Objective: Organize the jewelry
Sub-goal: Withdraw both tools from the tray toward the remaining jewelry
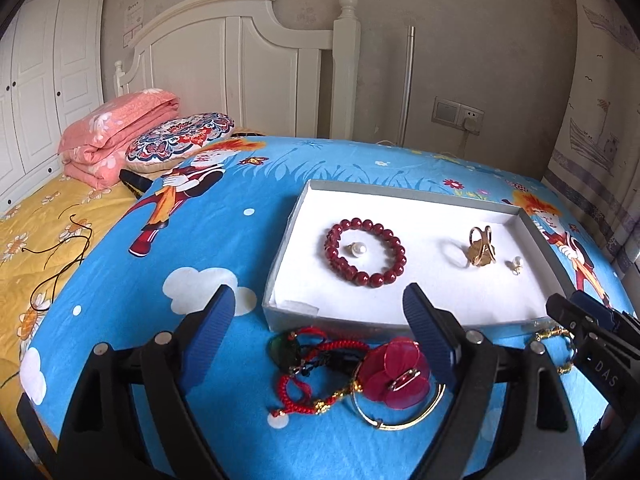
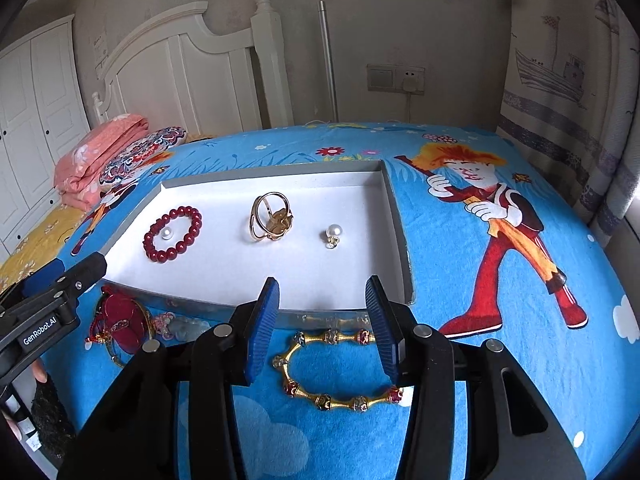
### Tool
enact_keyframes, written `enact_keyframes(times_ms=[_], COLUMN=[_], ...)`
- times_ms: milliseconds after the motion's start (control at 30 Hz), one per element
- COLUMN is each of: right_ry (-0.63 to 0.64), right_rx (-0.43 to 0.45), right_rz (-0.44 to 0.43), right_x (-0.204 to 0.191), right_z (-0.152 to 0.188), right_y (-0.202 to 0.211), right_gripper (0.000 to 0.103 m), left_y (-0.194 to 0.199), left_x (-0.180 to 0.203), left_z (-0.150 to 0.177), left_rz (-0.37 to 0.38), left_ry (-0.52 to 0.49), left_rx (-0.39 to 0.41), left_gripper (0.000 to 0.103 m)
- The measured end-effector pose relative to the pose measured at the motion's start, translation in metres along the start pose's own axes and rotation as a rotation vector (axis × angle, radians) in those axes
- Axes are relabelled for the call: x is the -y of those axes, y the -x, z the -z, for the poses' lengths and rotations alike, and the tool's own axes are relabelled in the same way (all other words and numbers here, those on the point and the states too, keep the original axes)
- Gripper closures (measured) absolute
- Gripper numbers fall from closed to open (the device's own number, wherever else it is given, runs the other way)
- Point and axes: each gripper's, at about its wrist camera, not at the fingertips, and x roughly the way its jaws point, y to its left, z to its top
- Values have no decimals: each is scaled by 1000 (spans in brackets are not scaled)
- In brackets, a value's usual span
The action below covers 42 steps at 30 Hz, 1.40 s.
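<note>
A shallow white tray (image 1: 280,264) (image 2: 394,216) lies on the blue cartoon cloth. In it are a red bead bracelet (image 1: 365,252) (image 2: 173,233), two pearls (image 1: 359,249) (image 2: 333,233) and a gold ring piece (image 1: 482,246) (image 2: 271,218). In front of the tray lie a red flower hairpin on a gold bangle (image 1: 396,376) (image 2: 124,322), red cords with a green stone (image 1: 308,356), and a gold bamboo-link bracelet (image 2: 332,372). My left gripper (image 1: 322,320) is open above the red pile. My right gripper (image 2: 322,308) is open over the gold bracelet.
A bed with a yellow quilt (image 1: 36,248), folded pink blanket (image 1: 116,136) and patterned cushion (image 1: 180,136) stands to the left. A white headboard (image 1: 240,64), a wall socket (image 1: 460,114) and a curtain (image 2: 568,92) are behind. A pale jade pendant (image 2: 182,326) lies by the tray's front wall.
</note>
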Motion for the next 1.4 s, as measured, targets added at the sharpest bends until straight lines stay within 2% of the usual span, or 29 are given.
enact_keyframes(times_ms=[167, 300, 600, 833, 933, 1000, 1100, 1300, 1400], right_ry=[-3, 7, -30, -48, -48, -49, -58, -65, -61], right_rx=[28, 28, -1, 0, 9, 14, 18, 9, 2], right_rz=[-12, -16, 21, 20, 15, 13, 9, 4, 3], right_x=[-3, -2, 17, 22, 22, 23, 25, 28, 27], right_z=[16, 27, 52, 53, 52, 51, 51, 53, 54], right_y=[22, 31, 31, 30, 33, 34, 36, 34, 32], right_gripper=[58, 58, 58, 58, 58, 58, 58, 58, 58], left_y=[16, 20, 23, 21, 15, 11, 4, -7, -7], left_x=[-10, -6, -1, 16, 25, 31, 37, 39, 39], left_z=[22, 32, 55, 45, 37, 33, 32, 35, 37], left_rz=[16, 6, 38, 122, 126, 120, 114, 111, 115], left_ry=[6, -38, -67, -70, -69, -73, -82, -102, -109], left_rx=[3, 18, -2, -15, -28, -42, -68, -123, -114], left_gripper=[20, 20, 20, 20, 29, 41, 52, 57, 62])
